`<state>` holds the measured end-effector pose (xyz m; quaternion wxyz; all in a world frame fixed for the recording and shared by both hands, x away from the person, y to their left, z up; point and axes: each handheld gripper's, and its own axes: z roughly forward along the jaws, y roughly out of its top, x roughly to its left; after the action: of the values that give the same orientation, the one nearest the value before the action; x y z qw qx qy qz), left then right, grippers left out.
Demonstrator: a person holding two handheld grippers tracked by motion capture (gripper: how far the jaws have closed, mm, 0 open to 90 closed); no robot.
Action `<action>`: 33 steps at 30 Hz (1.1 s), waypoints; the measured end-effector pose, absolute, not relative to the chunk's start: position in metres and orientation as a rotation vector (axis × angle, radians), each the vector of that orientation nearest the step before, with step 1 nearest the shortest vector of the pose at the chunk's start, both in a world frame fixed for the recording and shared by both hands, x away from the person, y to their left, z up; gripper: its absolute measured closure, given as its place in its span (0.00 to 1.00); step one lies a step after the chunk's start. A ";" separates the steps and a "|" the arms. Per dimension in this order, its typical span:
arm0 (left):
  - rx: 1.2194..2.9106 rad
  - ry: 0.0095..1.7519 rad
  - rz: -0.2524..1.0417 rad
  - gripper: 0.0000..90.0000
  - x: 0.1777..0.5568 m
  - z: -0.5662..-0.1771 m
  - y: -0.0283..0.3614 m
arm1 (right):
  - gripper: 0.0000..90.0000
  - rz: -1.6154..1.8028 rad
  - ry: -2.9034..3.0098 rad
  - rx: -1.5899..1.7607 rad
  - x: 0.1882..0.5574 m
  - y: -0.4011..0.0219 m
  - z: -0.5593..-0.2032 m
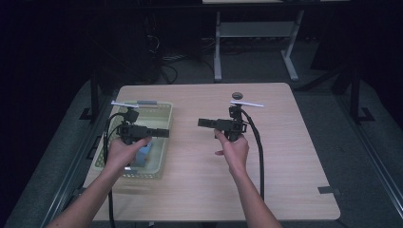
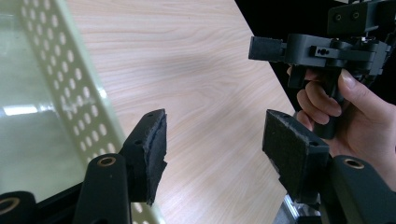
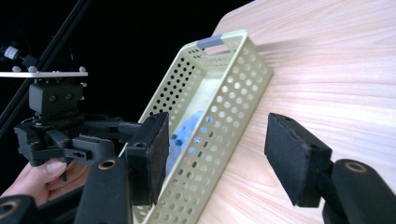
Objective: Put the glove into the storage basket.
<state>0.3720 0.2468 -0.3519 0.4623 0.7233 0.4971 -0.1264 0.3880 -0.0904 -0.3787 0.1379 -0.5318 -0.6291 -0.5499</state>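
A pale green perforated basket stands at the table's left with a blue object lying in it. My left gripper is held over the basket's right side and points right. Its jaws are open with nothing between them, next to the basket wall. My right gripper hovers over the middle of the table and points left at the other one. It is open and empty, facing the basket and the blue object.
A small dark round object lies near the table's far edge. The wooden table is bare at the right and front. Cables trail from both grippers toward the front edge. A desk frame stands on the floor beyond.
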 end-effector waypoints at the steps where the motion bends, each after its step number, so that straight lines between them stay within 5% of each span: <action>1: 1.781 1.216 -0.315 0.44 0.372 -0.352 0.245 | 0.44 -1.592 -1.819 -1.542 0.388 -0.093 -0.379; 33: 1.842 1.106 -0.369 0.38 0.366 -0.357 0.175 | 0.41 -1.641 -1.740 -1.672 0.365 -0.184 -0.398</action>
<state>0.3664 0.1748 -0.3569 0.4624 0.7493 0.4498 -0.1501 0.3654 -0.1838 -0.3982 0.1115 -0.5695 -0.5925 -0.5587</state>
